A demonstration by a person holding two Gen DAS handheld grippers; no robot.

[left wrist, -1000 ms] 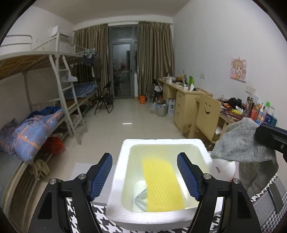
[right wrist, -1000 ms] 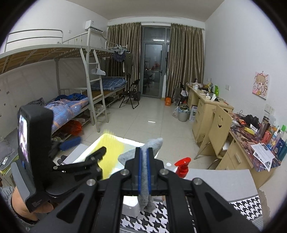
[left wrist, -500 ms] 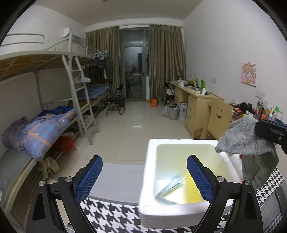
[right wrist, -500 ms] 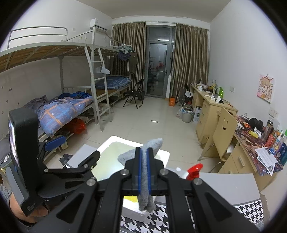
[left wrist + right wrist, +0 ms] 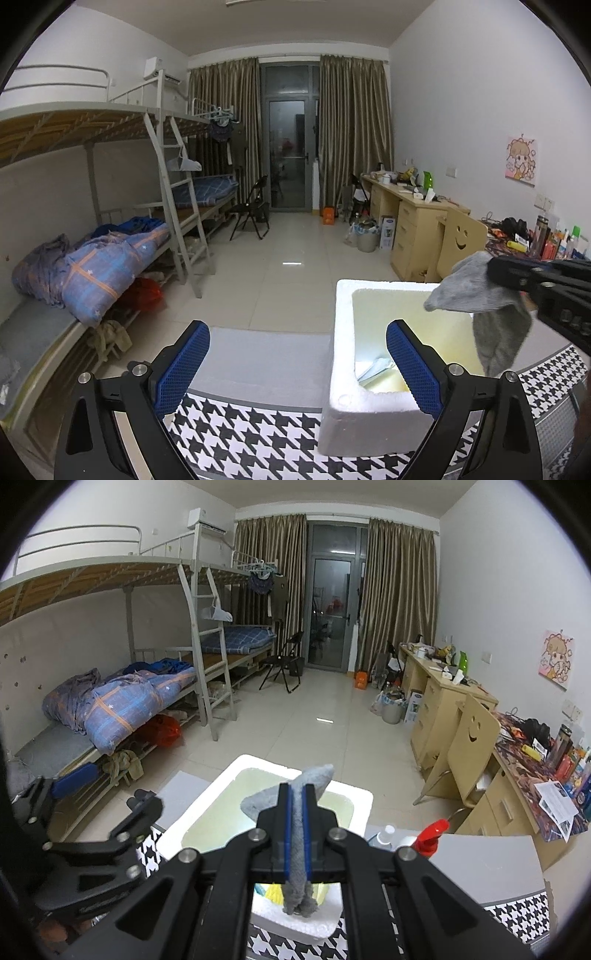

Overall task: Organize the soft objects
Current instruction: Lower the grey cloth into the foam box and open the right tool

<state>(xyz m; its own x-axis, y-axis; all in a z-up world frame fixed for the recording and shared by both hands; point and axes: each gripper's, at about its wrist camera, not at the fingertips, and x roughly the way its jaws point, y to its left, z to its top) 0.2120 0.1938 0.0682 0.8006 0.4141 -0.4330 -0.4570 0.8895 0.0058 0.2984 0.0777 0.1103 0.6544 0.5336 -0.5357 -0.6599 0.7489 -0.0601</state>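
Grey sock [image 5: 301, 834], one item, soft knit: pinched flat between my right gripper [image 5: 297, 840] jaws, which are pressed fully together on it, and carried in the air over the white foam box [image 5: 341, 354] that stands on the houndstooth-patterned surface [image 5: 236, 428]. Orientation: long axis roughly upright in the right wrist view, one end sticking up past the jaw tips toward the far side of the room, the other end drooping limp below them; in the left wrist view [image 5: 480, 314] it drapes in a bent shape, upper part spreading sideways, lower part hanging down over the box opening. Box contents, as far as visible: something yellow [image 5: 275, 891] and a pale folded item [image 5: 373, 369] at the bottom (what these are I cannot tell). Left gripper [image 5: 295, 367]: jaws spread wide, nothing between them, set beside the box's near left corner and not touching it. Step in hand, as I judge it: the transport-and-drop of the sock into the box. Next move calls for lowering my right jaws until the hanging end is inside the walls, then parting them so the sock falls clear of the rim. Also present, not involved: red-topped spray bottle [image 5: 430, 834] just beyond the box.
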